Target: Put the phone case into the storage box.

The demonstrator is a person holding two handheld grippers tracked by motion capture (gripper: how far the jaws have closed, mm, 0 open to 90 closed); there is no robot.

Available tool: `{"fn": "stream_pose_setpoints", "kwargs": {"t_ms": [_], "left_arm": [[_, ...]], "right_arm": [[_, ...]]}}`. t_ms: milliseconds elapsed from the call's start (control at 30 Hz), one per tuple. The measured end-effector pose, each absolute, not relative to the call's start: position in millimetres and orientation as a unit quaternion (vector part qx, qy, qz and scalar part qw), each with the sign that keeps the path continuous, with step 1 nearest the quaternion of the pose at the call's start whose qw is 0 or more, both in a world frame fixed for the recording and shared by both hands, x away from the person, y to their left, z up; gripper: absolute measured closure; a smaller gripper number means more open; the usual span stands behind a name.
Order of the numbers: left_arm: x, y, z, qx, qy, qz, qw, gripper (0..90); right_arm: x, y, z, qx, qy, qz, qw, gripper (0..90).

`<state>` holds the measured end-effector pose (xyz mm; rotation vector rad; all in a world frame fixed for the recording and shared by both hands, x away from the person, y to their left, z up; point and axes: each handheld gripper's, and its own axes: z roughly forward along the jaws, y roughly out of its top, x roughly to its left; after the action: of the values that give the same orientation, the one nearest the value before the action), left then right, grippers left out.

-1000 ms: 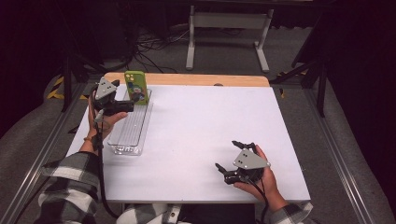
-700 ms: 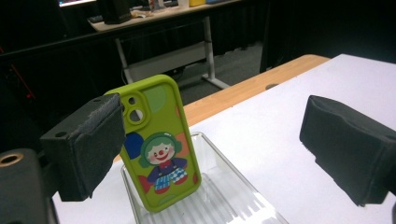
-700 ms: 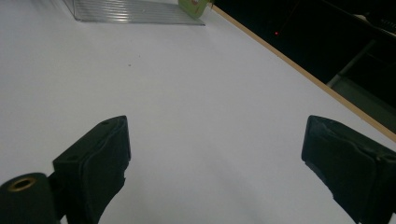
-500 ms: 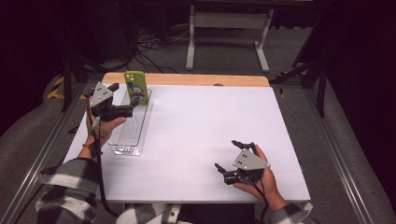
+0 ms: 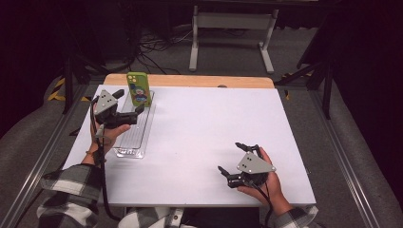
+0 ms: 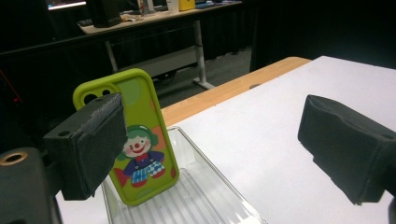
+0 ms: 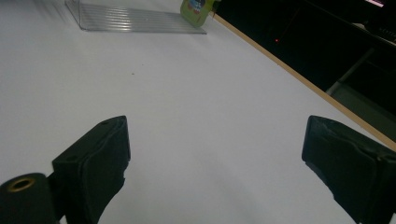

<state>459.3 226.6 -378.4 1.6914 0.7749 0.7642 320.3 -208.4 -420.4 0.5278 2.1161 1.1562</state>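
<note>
A green phone (image 5: 139,89) with a clown picture on its case stands upright at the far end of a clear ribbed tray (image 5: 134,138) on the left of the white table. My left gripper (image 5: 129,101) hovers over the tray just short of the phone, open and holding nothing. In the left gripper view the phone (image 6: 140,144) stands partly behind the left pad, inside the tray (image 6: 201,198), and the left gripper (image 6: 212,149) has its jaws wide apart. My right gripper (image 5: 229,157) rests open near the table's front right, and the right gripper (image 7: 215,163) view shows bare table between its jaws.
The white table (image 5: 209,118) has a wooden strip (image 5: 190,80) along its far edge. In the right gripper view the tray (image 7: 135,18) and the phone (image 7: 196,8) lie far off. A metal stand (image 5: 228,28) and cables sit on the floor beyond.
My left gripper has drawn back a little from the phone, toward the person. The phone stays upright in the tray. The right gripper has not moved.
</note>
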Motion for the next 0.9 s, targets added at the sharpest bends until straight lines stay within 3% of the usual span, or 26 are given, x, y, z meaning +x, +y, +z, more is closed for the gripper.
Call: {"fn": "stream_pose_setpoints", "kwargs": {"t_ms": [900], "left_arm": [[421.3,217.7,-375.3,0.719,0.29,0.312,0.55,8.0]], "right_arm": [[319.8,-212.2,-411.8,0.21,0.788,0.473,0.334,7.9]]}}
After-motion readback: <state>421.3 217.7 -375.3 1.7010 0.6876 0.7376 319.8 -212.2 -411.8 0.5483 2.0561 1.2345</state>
